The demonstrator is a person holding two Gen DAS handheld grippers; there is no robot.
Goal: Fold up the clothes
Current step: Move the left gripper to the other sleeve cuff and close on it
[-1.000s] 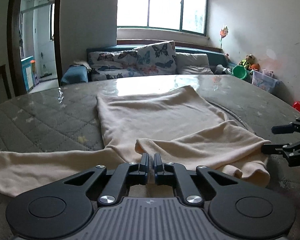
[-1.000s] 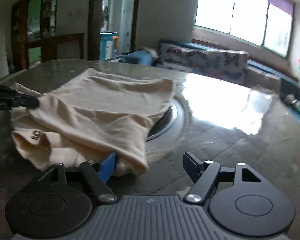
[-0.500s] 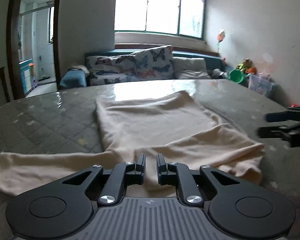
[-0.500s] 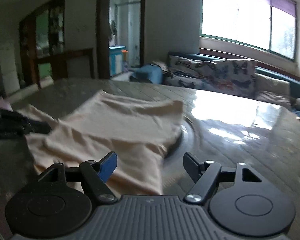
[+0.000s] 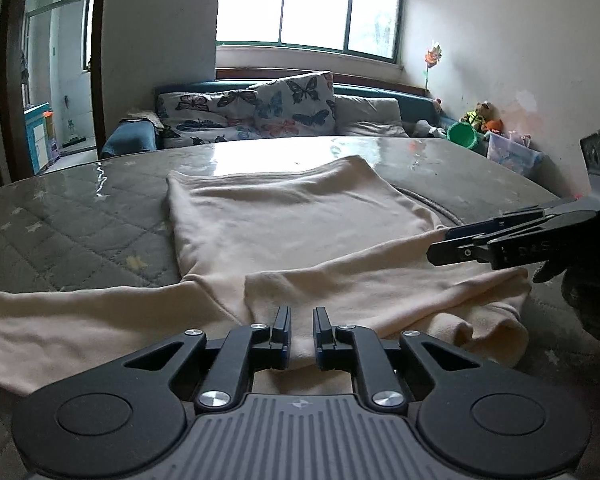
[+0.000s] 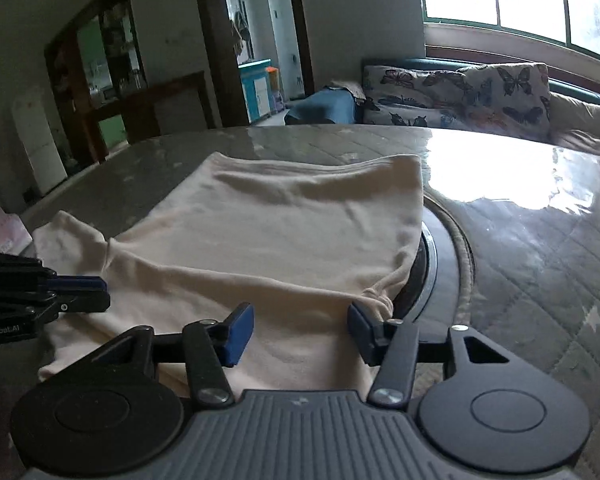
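A cream long-sleeved garment (image 5: 292,224) lies flat on the round quilted table (image 5: 60,232), one sleeve stretched out to the left and the other folded across its near edge. My left gripper (image 5: 302,330) rests low over that near edge, its jaws a narrow gap apart with cloth lying in the gap, not pinched. In the right wrist view the garment (image 6: 284,232) fills the middle. My right gripper (image 6: 300,328) straddles its near right corner, jaws closing, and the right pad touches the bunched corner. The left gripper (image 6: 100,294) shows at the far left, and the right gripper (image 5: 440,244) reaches in from the right in the left wrist view.
A metal turntable ring (image 6: 456,240) curves under the garment's right side. A gloved hand (image 5: 588,292) holds the right gripper. Behind the table are a sofa with butterfly cushions (image 5: 268,112) and a green bucket (image 5: 462,134). A pink packet (image 6: 0,232) lies at the table's left edge.
The left jaws have parted slightly from fully shut. My right gripper has moved in over the garment's corner, and its jaws have narrowed.
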